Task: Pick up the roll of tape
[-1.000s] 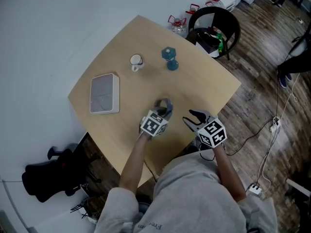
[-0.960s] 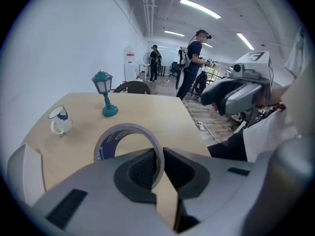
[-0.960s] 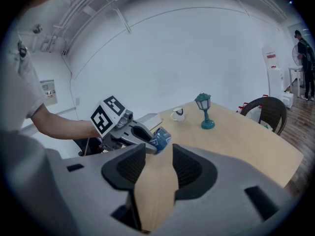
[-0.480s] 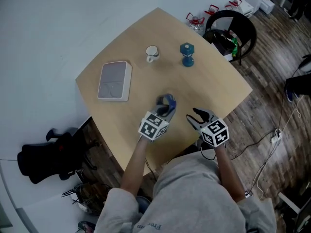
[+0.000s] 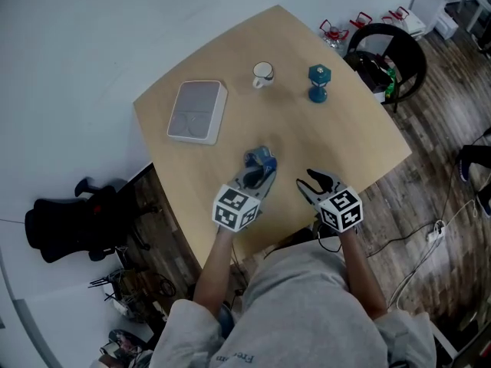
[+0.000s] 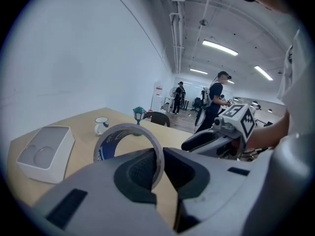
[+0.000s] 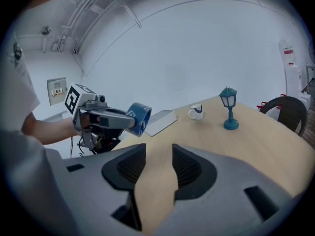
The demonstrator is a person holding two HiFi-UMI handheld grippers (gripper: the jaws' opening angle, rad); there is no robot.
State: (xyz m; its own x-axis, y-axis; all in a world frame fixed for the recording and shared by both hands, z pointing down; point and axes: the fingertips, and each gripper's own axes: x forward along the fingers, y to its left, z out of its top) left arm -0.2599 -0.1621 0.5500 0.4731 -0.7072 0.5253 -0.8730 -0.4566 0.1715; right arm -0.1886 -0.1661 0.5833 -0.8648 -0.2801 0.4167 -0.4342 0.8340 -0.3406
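Observation:
The roll of tape (image 6: 129,140) is a grey ring with a blue printed inside. My left gripper (image 6: 160,167) is shut on its wall and holds it upright above the wooden table (image 5: 345,140). From the head view the tape (image 5: 261,158) sticks out past the left gripper (image 5: 258,173) near the table's front edge. In the right gripper view the blue roll (image 7: 138,118) hangs in the air at the left. My right gripper (image 7: 157,166) is open with nothing between its jaws. It sits to the right of the left gripper, at the table's near edge (image 5: 310,185).
A white box (image 5: 197,111) lies at the table's back left. A small mug (image 5: 263,73) and a teal lantern figure (image 5: 317,83) stand at the back. A black chair (image 5: 387,52) is beyond the far right corner, and dark gear (image 5: 69,225) is on the floor at the left.
My left gripper has lifted and tilted with the tape in it, so the roll is clear of the table. The right gripper has shifted slightly. The head view has moved.

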